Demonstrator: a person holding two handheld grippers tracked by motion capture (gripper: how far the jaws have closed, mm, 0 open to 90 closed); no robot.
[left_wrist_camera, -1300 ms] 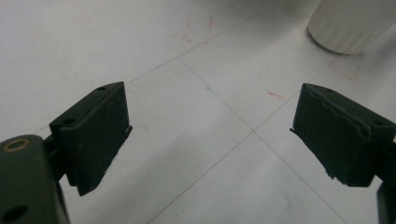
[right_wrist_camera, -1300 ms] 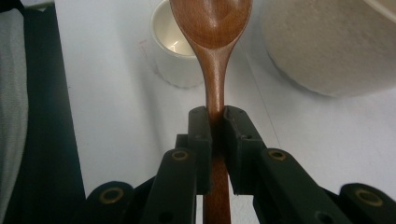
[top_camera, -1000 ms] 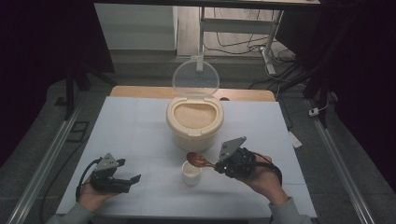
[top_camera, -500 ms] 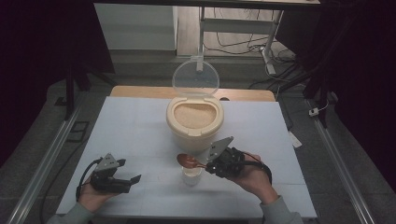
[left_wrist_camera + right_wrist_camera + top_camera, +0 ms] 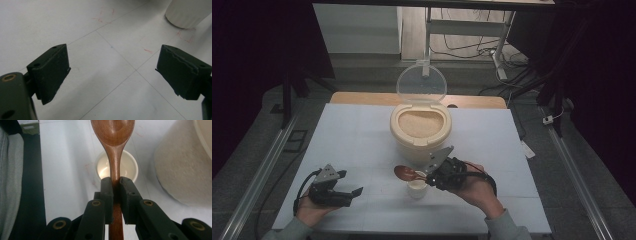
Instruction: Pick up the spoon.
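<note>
My right gripper (image 5: 426,175) (image 5: 115,182) is shut on the handle of a brown wooden spoon (image 5: 405,173) (image 5: 113,135). The spoon is held level, and its bowl reaches left just past a small white cup (image 5: 417,189) (image 5: 127,167) on the white table. Behind the cup stands a cream pot (image 5: 419,131) (image 5: 180,167) filled with pale grains, its clear lid (image 5: 422,84) raised. My left gripper (image 5: 352,183) (image 5: 112,67) rests low at the table's near left, jaws wide open with nothing between them. The cup's base (image 5: 187,12) lies ahead of it to the right.
The white table top (image 5: 357,135) has faint grid lines and red marks. A wooden strip (image 5: 362,98) runs along its far edge. Metal rails (image 5: 267,165) flank the table on both sides. Cables and a desk frame (image 5: 492,45) lie on the floor beyond.
My right gripper has carried the spoon leftward and slightly nearer the person, so the spoon's bowl now sits left of the cup. The left gripper has stayed put.
</note>
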